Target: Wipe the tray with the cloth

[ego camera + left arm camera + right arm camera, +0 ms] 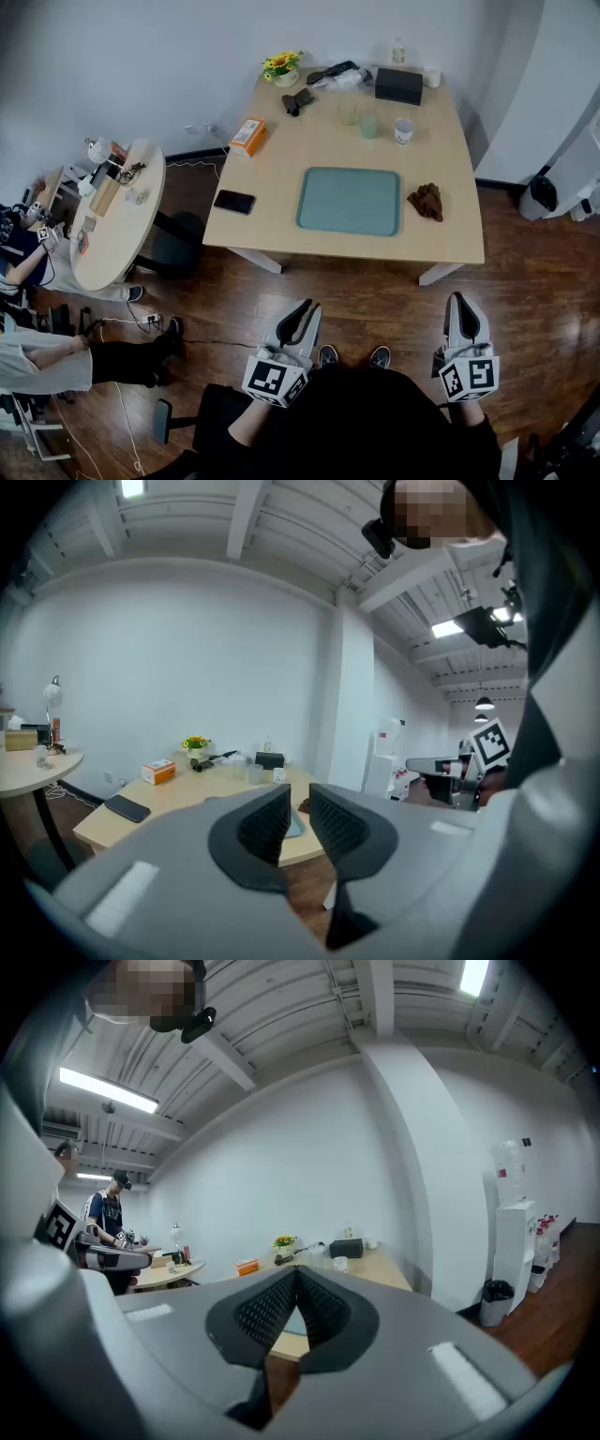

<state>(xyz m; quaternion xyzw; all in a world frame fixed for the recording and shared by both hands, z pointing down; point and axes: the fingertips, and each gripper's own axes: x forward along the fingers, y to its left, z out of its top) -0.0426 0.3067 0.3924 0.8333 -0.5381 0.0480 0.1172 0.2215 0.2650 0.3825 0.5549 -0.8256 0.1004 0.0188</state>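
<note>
Tray (295, 824) — only a sliver past the left tool (298, 793); bystander (42, 364) half off-frame

We saw a dark wooden floor (375, 300) beneath a pale rectangular table (281, 169) at twelve o'clock. A round table (117, 246) stood at about ten o'clock, with a dark seat (178, 246) between the two. Plain white walls (141, 56) ran behind them. A bin (542, 195) sat at two o'clock. Overhead, strip lights (108, 1089) lit a white beamed ceiling (281, 527).
</note>
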